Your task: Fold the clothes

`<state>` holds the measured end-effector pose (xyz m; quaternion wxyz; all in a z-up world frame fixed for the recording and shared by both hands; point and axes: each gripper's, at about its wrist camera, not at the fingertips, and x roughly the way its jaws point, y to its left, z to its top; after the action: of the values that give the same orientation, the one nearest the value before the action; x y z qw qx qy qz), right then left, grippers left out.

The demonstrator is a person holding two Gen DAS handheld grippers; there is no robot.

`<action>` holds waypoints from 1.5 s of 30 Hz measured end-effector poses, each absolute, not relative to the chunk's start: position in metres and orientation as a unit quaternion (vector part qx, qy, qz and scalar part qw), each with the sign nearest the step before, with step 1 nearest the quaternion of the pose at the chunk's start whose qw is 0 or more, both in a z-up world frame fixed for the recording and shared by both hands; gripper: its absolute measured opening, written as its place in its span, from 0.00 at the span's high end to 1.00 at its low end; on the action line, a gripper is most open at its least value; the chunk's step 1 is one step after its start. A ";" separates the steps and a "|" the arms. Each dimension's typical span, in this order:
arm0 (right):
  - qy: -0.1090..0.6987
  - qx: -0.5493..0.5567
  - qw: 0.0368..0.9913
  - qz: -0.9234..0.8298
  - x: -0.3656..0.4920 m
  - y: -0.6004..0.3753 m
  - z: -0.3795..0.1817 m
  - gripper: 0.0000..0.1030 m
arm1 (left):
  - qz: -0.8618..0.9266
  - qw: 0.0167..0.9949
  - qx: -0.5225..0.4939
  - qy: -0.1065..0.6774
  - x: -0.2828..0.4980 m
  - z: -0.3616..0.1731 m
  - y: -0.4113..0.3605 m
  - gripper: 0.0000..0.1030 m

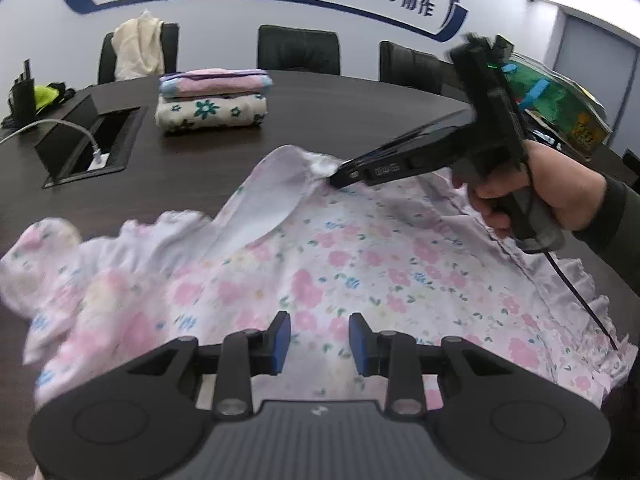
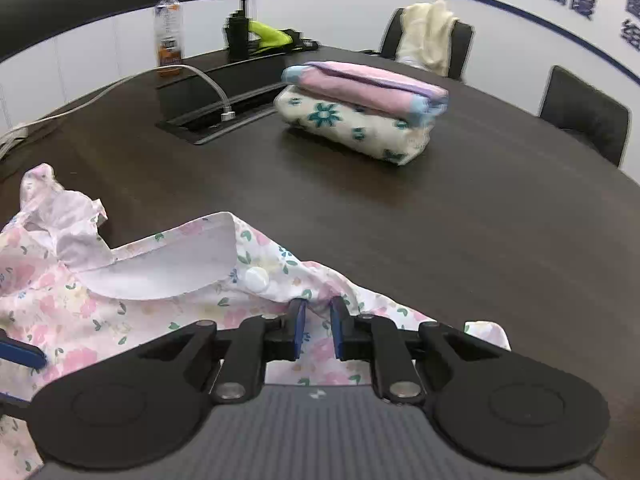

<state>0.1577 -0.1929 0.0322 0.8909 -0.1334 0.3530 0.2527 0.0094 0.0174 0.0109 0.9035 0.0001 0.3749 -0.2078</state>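
A white garment with pink flowers (image 1: 340,264) lies spread and rumpled on the dark table (image 1: 200,184), its white collar lining turned up. My left gripper (image 1: 320,344) hovers over the garment's middle, its blue pads apart and nothing pinched between them. A person's hand (image 1: 532,192) holds my right gripper (image 1: 336,176), whose tip bites the garment's far edge beside the collar. In the right wrist view the right gripper (image 2: 318,326) has its pads nearly together with a raised fold of the garment (image 2: 160,304) caught between them, next to a white button (image 2: 256,278).
A stack of two folded clothes (image 1: 212,100) (image 2: 360,116) sits further back on the table. An open cable box (image 1: 92,140) with a white cable lies to its left. A bottle (image 2: 168,28) stands at the far edge. Chairs line the wall, one draped with cream cloth (image 1: 138,46).
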 end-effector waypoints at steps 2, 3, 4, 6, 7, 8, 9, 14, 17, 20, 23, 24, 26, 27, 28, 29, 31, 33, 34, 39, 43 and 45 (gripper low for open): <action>0.339 -0.109 0.897 0.260 0.150 -0.206 0.041 0.80 | -0.203 0.905 -0.015 0.374 0.009 0.021 0.023 0.71; 0.332 -0.095 0.899 0.268 0.146 -0.213 0.045 0.77 | -0.207 0.907 -0.022 0.367 0.009 0.030 0.024 0.71; 0.325 -0.084 0.902 0.272 0.142 -0.219 0.050 0.75 | -0.205 0.910 -0.024 0.359 0.011 0.043 0.024 0.71; 0.314 -0.085 0.908 0.264 0.136 -0.228 0.061 0.75 | -0.195 0.919 -0.011 0.342 0.021 0.065 0.017 0.65; 0.308 -0.086 0.911 0.259 0.132 -0.232 0.067 0.75 | -0.193 0.923 -0.001 0.332 0.029 0.074 0.012 0.61; 0.307 -0.088 0.915 0.247 0.132 -0.236 0.070 0.75 | -0.190 0.927 0.009 0.322 0.037 0.084 0.007 0.51; 0.311 -0.087 0.918 0.231 0.134 -0.238 0.070 0.75 | -0.196 0.926 0.039 0.321 0.051 0.087 -0.001 0.43; 0.329 -0.092 0.920 0.193 0.134 -0.247 0.068 0.81 | -0.166 0.900 0.043 0.400 0.132 0.070 -0.018 0.69; 0.332 -0.092 0.919 0.189 0.133 -0.248 0.065 0.81 | -0.181 0.898 -0.004 0.400 0.161 0.057 -0.024 0.70; 0.346 -0.087 0.915 0.188 0.140 -0.247 0.053 0.81 | -0.171 0.903 -0.002 0.395 0.177 0.039 -0.037 0.74; 0.356 -0.086 0.912 0.185 0.146 -0.248 0.042 0.81 | -0.156 0.907 0.014 0.390 0.183 0.024 -0.046 0.77; 0.358 -0.081 0.912 0.183 0.147 -0.251 0.039 0.81 | -0.154 0.908 0.020 0.388 0.183 0.022 -0.047 0.77; 0.364 -0.067 0.912 0.178 0.150 -0.260 0.035 0.81 | -0.145 0.912 0.045 0.380 0.183 0.015 -0.049 0.77; 0.366 -0.060 0.912 0.175 0.151 -0.264 0.033 0.81 | -0.140 0.914 0.057 0.376 0.183 0.012 -0.049 0.79; 0.369 -0.052 0.912 0.172 0.151 -0.269 0.031 0.81 | -0.137 0.915 0.054 0.375 0.183 0.011 -0.047 0.80; 0.371 -0.045 0.912 0.168 0.152 -0.273 0.030 0.81 | -0.135 0.916 0.049 0.374 0.184 0.010 -0.045 0.84; 0.374 -0.037 0.912 0.163 0.152 -0.280 0.027 0.81 | -0.132 0.918 0.038 0.372 0.185 0.009 -0.039 0.85; 0.374 -0.040 0.913 0.158 0.148 -0.285 0.027 0.81 | -0.131 0.920 0.028 0.369 0.186 0.008 -0.033 0.86; 0.374 -0.042 0.913 0.155 0.145 -0.287 0.026 0.81 | -0.131 0.921 0.024 0.366 0.185 0.008 -0.030 0.86; 0.373 -0.038 0.918 0.130 0.130 -0.306 0.023 0.80 | -0.100 0.923 0.007 0.371 0.183 0.013 -0.012 0.83; 0.363 -0.025 0.925 0.109 0.112 -0.319 0.028 0.80 | -0.071 0.922 -0.007 0.381 0.176 0.028 0.007 0.83; 0.346 -0.029 0.932 0.103 0.093 -0.326 0.040 0.79 | -0.076 0.922 -0.015 0.380 0.158 0.046 0.015 0.82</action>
<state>0.0932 -0.3255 0.0399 0.9320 -0.0291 0.3460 0.1034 0.1578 0.0155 0.0464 0.9218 -0.0149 0.3799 -0.0763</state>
